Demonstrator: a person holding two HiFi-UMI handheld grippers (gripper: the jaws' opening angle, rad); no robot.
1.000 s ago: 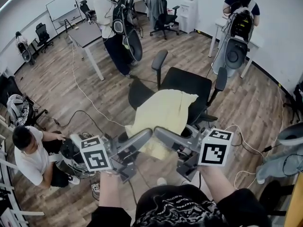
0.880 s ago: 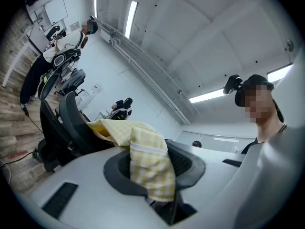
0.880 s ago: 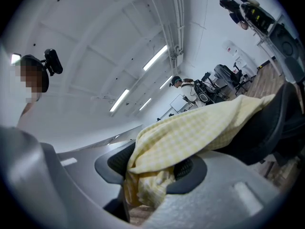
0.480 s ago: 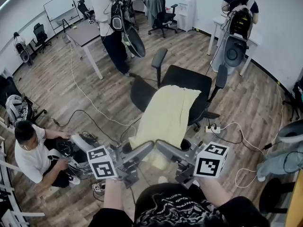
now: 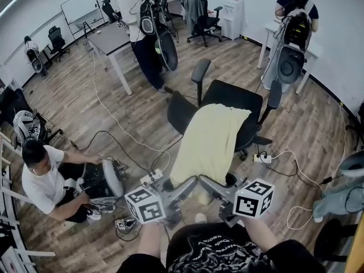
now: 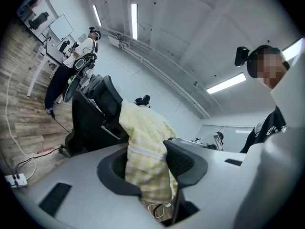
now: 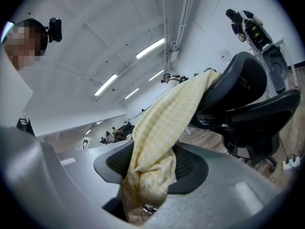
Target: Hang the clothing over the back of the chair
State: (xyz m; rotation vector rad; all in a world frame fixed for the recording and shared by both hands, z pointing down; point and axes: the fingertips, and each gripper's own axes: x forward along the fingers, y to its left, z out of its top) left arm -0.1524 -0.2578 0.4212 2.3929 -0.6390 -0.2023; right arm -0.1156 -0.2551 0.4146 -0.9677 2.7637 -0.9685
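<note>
A pale yellow checked garment [image 5: 213, 141] lies draped over the back of a black office chair [image 5: 234, 98] in a busy workroom. One end rests toward the seat and the longer end trails down the rear of the backrest toward the person handling it. Both tools grip that near, lower edge. The left hand-held gripper [image 6: 147, 159] has a fold of the fabric filling the gap between its jaws, which have just been opening, so its hold looks to be loosening. The right hand-held gripper [image 7: 151, 163] is clamped on a bunched wad of the same hem, with loose cloth spilling below its pads. The hanging appears almost done, and the letting-go looks like the risky part. More cloth seems to hang on the near side than over the seat, so any further downward tug could drag the whole piece off the top of the backrest onto the wooden floor [image 5: 142, 118]. If one side releases well ahead of the other, the garment could be pulled askew and slide off a corner. A fold snagged on a pad as the tools draw away would have the same effect, and a hard pull might swivel the chair itself.
</note>
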